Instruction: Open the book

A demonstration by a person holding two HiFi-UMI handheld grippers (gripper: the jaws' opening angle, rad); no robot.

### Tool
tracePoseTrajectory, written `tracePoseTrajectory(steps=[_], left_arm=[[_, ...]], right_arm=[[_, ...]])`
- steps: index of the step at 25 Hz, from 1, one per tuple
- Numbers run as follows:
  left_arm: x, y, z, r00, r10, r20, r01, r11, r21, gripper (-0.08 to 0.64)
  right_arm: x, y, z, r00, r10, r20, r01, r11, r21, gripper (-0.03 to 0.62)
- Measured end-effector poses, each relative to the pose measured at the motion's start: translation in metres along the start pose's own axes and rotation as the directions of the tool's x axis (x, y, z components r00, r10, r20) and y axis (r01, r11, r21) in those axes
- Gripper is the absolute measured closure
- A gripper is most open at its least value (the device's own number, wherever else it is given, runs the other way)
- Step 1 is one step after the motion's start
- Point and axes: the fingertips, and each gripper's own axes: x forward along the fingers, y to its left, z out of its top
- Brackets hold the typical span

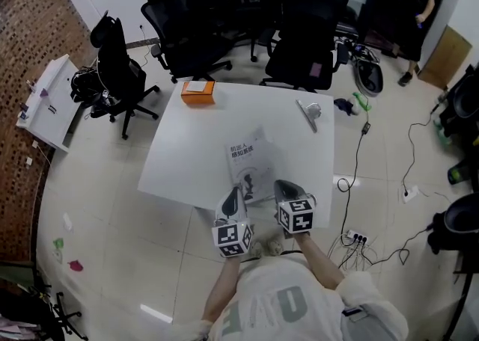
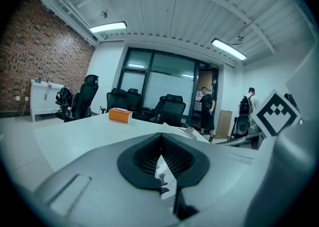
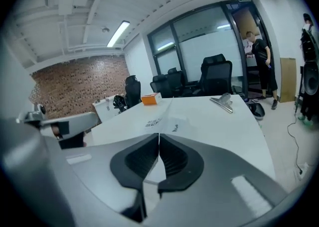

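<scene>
Head view shows me the book (image 1: pixel 249 161) lying lengthwise away from me at the tabletop's (image 1: pixel 224 115) near edge, with the left hand-held gripper (image 1: pixel 236 194) clamped on its near-left corner and the right hand-held gripper (image 1: pixel 281 185) apparently pinching its right edge.

brick wall (image 1: pixel 30 70), black office chairs (image 1: pixel 187 25), tiled floor (image 1: pixel 112 242)

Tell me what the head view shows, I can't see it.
A person's left gripper and right gripper both have their jaws shut on the near edge of a thin white paperback book on a white square table. An orange box and a silver metal clip lie farther back, with black office chairs beyond.
</scene>
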Motion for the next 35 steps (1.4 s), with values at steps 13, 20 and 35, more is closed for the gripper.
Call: tracePoseTrajectory(steps=[13, 20, 35], left_arm=[[0.010, -0.020, -0.006, 0.985, -0.153, -0.080, 0.141, 0.981, -0.135, 0.423], [0.019, -0.022, -0.007, 0.970, -0.211, -0.118, 0.178, 0.953, -0.244, 0.447], [0.033, -0.022, -0.018, 0.964, -0.178, -0.198, 0.128, 0.962, -0.243, 0.508]], right_arm=[[-0.009, 0.076, 0.002, 0.973, 0.225, 0.042, -0.214, 0.961, -0.177, 0.588], [-0.007, 0.093, -0.010, 0.959, 0.283, 0.010, -0.271, 0.928, -0.254, 0.580], [-0.006, 0.097, -0.008, 0.944, 0.330, 0.009, -0.314, 0.906, -0.284, 0.578]])
